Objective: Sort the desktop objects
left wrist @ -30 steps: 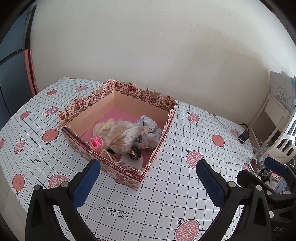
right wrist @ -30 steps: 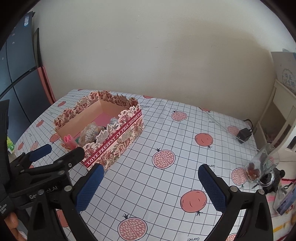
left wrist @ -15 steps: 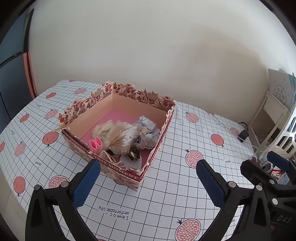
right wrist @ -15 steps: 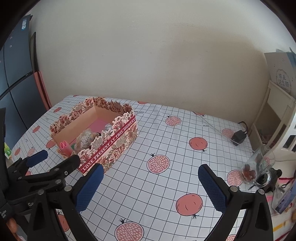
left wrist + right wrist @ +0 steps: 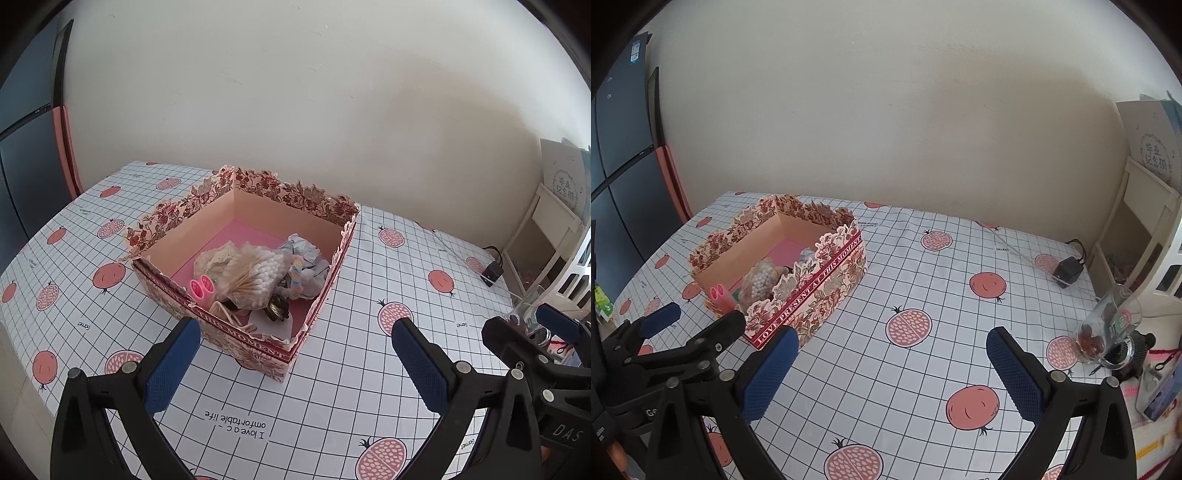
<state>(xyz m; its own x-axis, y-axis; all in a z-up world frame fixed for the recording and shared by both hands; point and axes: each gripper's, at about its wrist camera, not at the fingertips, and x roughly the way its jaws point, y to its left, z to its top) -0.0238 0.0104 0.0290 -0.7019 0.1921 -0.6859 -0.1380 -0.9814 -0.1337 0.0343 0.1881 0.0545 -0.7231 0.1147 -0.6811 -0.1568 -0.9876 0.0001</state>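
Observation:
A floral cardboard box (image 5: 255,347) (image 5: 812,295) stands on the pomegranate-print tablecloth (image 5: 351,387) (image 5: 923,369). Inside it lie a bag of cotton swabs (image 5: 255,277) (image 5: 761,282), a pink double-tube item (image 5: 201,290) (image 5: 718,293), crumpled paper (image 5: 303,251) and a dark metal trinket (image 5: 277,310). My left gripper (image 5: 295,363) hovers open in front of the box's near corner, holding nothing. My right gripper (image 5: 892,369) hangs open and empty over the cloth to the right of the box. The left gripper also shows at the lower left of the right wrist view.
A tilted glass (image 5: 1108,325) with reddish bits stands at the table's right edge, beside a dark figurine (image 5: 1134,354). A black power adapter (image 5: 1067,271) (image 5: 491,271) with its cable lies at the far right. White shelving (image 5: 1145,229) flanks the table; a wall runs behind.
Both grippers have drawn back and risen a little, so the box looks smaller and farther off. Both have stayed open. Nothing in the box moved.

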